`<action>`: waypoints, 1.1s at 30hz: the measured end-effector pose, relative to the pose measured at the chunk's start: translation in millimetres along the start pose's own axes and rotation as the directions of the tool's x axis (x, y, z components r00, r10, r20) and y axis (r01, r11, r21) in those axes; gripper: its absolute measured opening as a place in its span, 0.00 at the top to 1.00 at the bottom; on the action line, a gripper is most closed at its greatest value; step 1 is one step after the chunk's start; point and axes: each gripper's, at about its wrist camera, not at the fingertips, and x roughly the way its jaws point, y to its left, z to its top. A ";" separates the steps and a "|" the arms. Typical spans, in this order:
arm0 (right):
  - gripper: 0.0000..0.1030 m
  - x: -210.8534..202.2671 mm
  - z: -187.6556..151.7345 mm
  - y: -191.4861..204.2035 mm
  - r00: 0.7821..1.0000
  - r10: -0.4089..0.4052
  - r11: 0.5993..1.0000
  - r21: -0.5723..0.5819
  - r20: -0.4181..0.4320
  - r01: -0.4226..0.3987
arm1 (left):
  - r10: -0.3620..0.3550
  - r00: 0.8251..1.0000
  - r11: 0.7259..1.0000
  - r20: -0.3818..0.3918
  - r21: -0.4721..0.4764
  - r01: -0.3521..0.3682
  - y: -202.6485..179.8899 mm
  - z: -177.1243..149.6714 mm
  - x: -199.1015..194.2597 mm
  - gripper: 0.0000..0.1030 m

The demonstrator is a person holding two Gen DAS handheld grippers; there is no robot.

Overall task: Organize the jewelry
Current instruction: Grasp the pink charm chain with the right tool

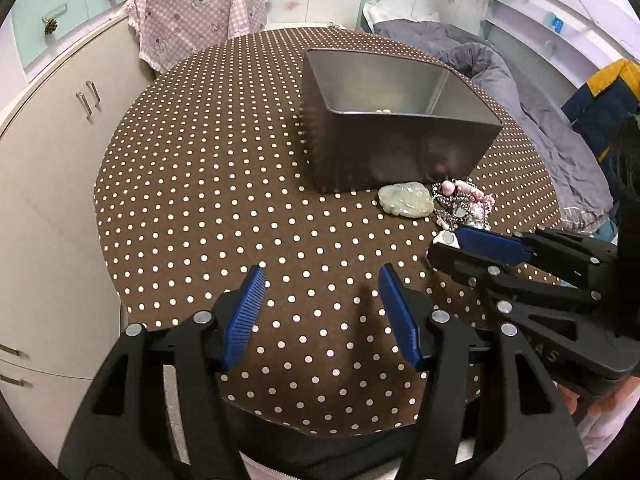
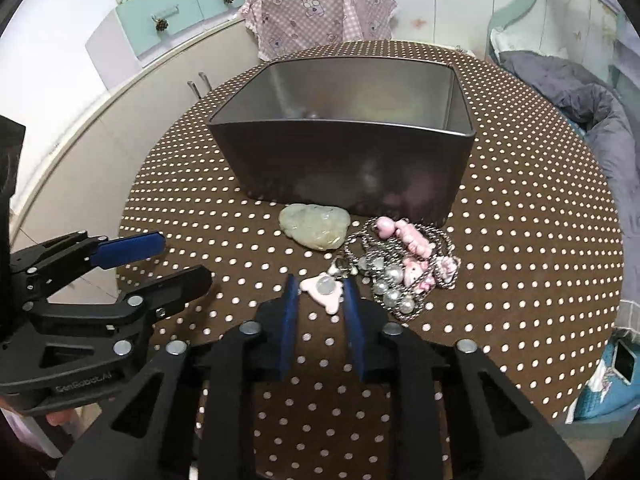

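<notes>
**Right gripper at the pink charm, tin waiting**

Because the metal tin [image 2: 344, 148] stands open at twelve o'clock on our dotted table [image 2: 540, 240], jewellery goes there. At its foot lie the jade pendant [image 2: 314, 226] and tangled bead chains [image 2: 400, 268]. Our right gripper [image 2: 320, 294] has narrowed around the pink bear charm [image 2: 326, 294]; whether it grips, we cannot tell. Our left gripper [image 1: 320, 280], at nine o'clock, hangs half-open, empty.

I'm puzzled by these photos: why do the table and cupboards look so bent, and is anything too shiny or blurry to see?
Left wrist view: fisheye bending curves the polka-dot table and the cupboard; corners go black. Right wrist view: same bulge; the metal box mirrors blurry pink smudges on its front wall, and the beaded jewelry pile shows small glints. Both look evenly lit, with soft shadows.
</notes>
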 end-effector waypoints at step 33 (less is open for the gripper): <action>0.81 -55.5 18.7 -57.0 0.982 -0.033 0.990 0.144 0.187 0.006 | -0.116 0.993 0.993 -0.037 0.003 0.116 -40.9 41.4 33.8 0.43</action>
